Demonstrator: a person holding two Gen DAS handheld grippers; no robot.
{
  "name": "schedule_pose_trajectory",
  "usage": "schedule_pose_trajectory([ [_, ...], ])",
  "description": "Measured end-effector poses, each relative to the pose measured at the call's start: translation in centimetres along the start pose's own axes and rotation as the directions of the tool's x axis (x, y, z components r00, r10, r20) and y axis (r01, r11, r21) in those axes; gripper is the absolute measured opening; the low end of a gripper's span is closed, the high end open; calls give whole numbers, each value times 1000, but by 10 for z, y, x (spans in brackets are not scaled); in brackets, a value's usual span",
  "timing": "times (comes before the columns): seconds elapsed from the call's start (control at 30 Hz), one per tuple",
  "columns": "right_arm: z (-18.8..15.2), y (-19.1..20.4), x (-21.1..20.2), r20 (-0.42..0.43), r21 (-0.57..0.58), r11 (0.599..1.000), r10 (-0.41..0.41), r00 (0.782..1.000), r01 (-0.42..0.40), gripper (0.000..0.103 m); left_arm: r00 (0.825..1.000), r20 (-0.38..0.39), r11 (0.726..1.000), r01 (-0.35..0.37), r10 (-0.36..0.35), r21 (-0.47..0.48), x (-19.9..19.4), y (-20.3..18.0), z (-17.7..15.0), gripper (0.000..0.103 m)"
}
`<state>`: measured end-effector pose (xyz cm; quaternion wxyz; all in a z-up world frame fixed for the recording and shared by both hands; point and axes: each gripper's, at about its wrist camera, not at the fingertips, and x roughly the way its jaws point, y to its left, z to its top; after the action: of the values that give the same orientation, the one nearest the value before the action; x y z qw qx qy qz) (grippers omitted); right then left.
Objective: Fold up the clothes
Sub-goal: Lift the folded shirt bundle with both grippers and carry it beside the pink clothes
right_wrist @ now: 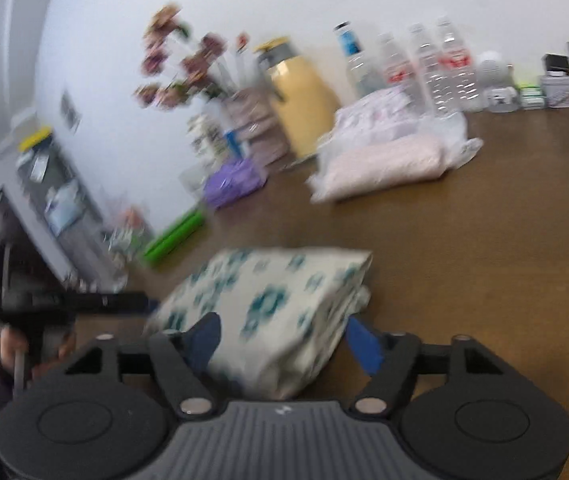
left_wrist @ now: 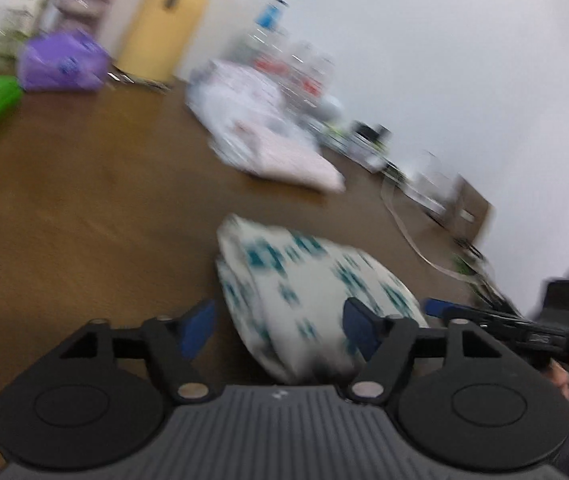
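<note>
Both grippers stand wide with nothing pressed between their blue pads. Directly ahead of the left gripper point(left_wrist: 280, 330) lies a folded white garment with a teal print point(left_wrist: 308, 300) on the brown table point(left_wrist: 84, 208); its near end sits between the open fingers, though blur hides whether a pad brushes it. The right gripper point(right_wrist: 284, 340) frames the same bundle from the other side, jaws likewise spread around its near corner.

By its look the garment is light, soft cloth, stacked in several layers with rounded, puffy edges, so it should sag and slump if lifted by one point and may spring open at the loose side. It seems neither slippery nor fragile. A sound hold would pinch through all layers at a folded edge or corner, one gripper at each end, keeping the stack level.

Further back, well apart, rest a pink folded cloth point(right_wrist: 388, 164) and clear water bottles point(right_wrist: 440, 76) by the wall.
</note>
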<state>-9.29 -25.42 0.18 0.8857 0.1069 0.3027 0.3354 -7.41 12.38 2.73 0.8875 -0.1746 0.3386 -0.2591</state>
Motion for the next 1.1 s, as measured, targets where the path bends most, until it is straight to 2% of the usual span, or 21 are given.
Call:
schedule_pose_trajectory([
  [0.1, -11, 9, 6, -43, -71, 997, 12, 999, -15, 69, 999, -32, 996, 4, -2, 84, 8, -11, -11, 72],
  [0.17, -14, 16, 10, -59, -127, 992, 1, 998, -8, 56, 998, -55, 989, 0, 8, 145, 15, -18, -16, 70],
  [0.2, -14, 18, 12, -59, -148, 989, -11, 998, 2, 52, 998, -67, 984, -6, 18, 177, 18, -23, -17, 60],
  [0.23, -14, 19, 15, -58, -168, 986, -23, 998, 13, 45, 998, -65, 980, -7, 20, 200, 20, -25, -18, 46],
  [0.33, -8, 11, 20, -56, -154, 988, -38, 998, 29, 41, 996, -79, 981, -19, 34, 192, 28, -24, -17, 37],
  [0.57, 23, -6, 40, -72, -124, 983, -143, 987, 133, 38, 993, -92, 980, -59, 78, 190, 62, -28, 6, 36],
  [0.7, 46, -21, 56, -89, -123, 980, -166, 982, 154, 38, 990, -102, 976, -73, 96, 206, 86, -26, 27, 36],
  [0.8, 64, -31, 64, -122, -115, 985, -141, 982, 127, 41, 989, -102, 975, -86, 108, 204, 96, -22, 40, 37],
  [0.83, 72, -37, 59, -111, -109, 987, -127, 986, 115, 50, 989, -101, 977, -87, 108, 196, 96, -19, 43, 40],
  [0.87, 80, -42, 52, -95, -101, 989, -113, 989, 103, 66, 990, -99, 979, -79, 100, 189, 94, -17, 43, 44],
  [0.93, 105, -61, 44, -29, -72, 987, -149, 988, 146, 87, 993, -83, 978, -63, 81, 201, 89, -15, 40, 53],
  [1.03, 150, -106, 67, -2, 48, 977, -209, 978, 209, 89, 995, -76, 980, -48, 64, 196, 90, -13, 42, 53],
  [1.1, 175, -131, 102, -9, 96, 971, -219, 976, 218, 87, 995, -77, 981, -43, 58, 189, 94, -14, 43, 53],
])
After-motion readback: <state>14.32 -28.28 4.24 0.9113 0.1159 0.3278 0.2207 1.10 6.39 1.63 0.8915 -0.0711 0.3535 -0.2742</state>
